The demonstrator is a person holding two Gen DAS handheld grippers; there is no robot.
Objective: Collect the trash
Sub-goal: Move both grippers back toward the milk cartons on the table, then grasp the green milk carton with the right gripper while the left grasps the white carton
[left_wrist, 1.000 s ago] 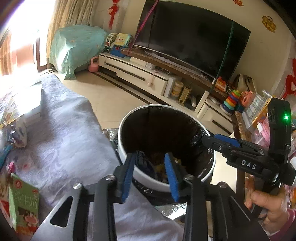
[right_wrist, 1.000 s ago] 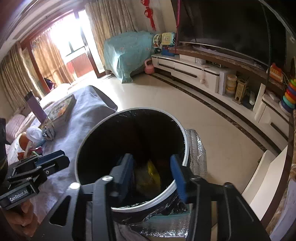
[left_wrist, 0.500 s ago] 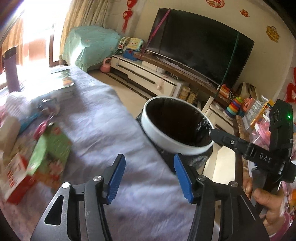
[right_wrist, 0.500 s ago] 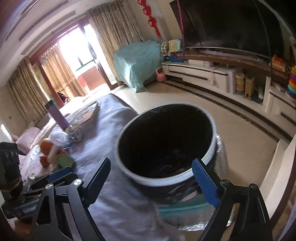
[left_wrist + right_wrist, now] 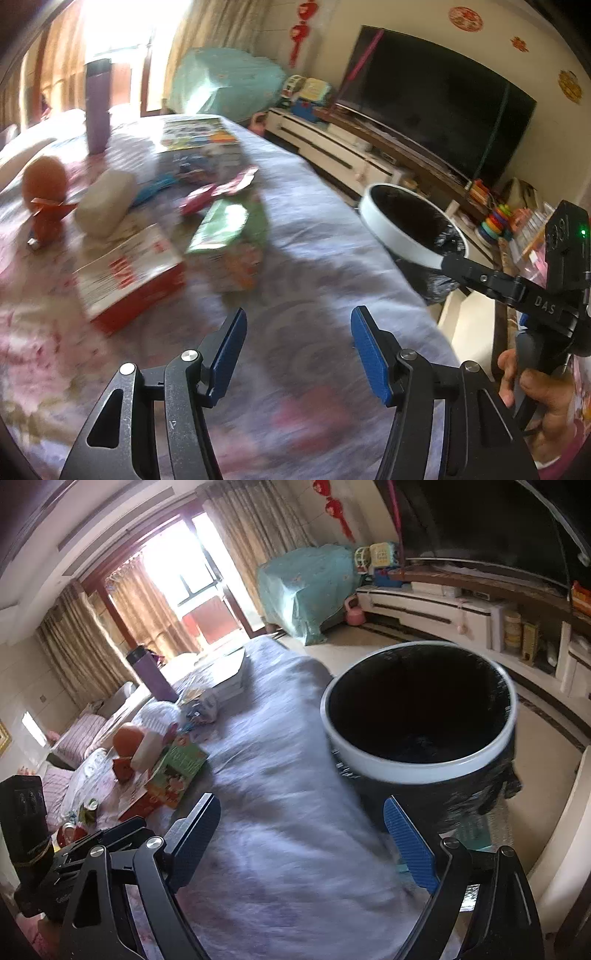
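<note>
A white-rimmed trash bin (image 5: 391,230) with a black liner stands off the table's right edge; the right wrist view shows its rim (image 5: 406,773) close ahead on the right. Trash lies on the grey-lilac tablecloth (image 5: 317,254): a green packet (image 5: 221,225) (image 5: 181,770), a red-and-white box (image 5: 129,275) and red wrappers (image 5: 225,186). My left gripper (image 5: 298,314) hovers over bare cloth below the packet, its jaws opening with nothing between them. My right gripper (image 5: 301,801) is open and empty over the cloth beside the bin.
A purple bottle (image 5: 96,107), an orange toy (image 5: 44,184), a white bundle (image 5: 105,203) and picture books (image 5: 195,133) crowd the far left of the table. A hand (image 5: 539,398) grips the other tool at right. A TV (image 5: 436,99) and low cabinet lie beyond.
Both grippers have pulled back from over the bin and opened. The left view has swung left onto the littered table; the bin has slid to the right in both views.
</note>
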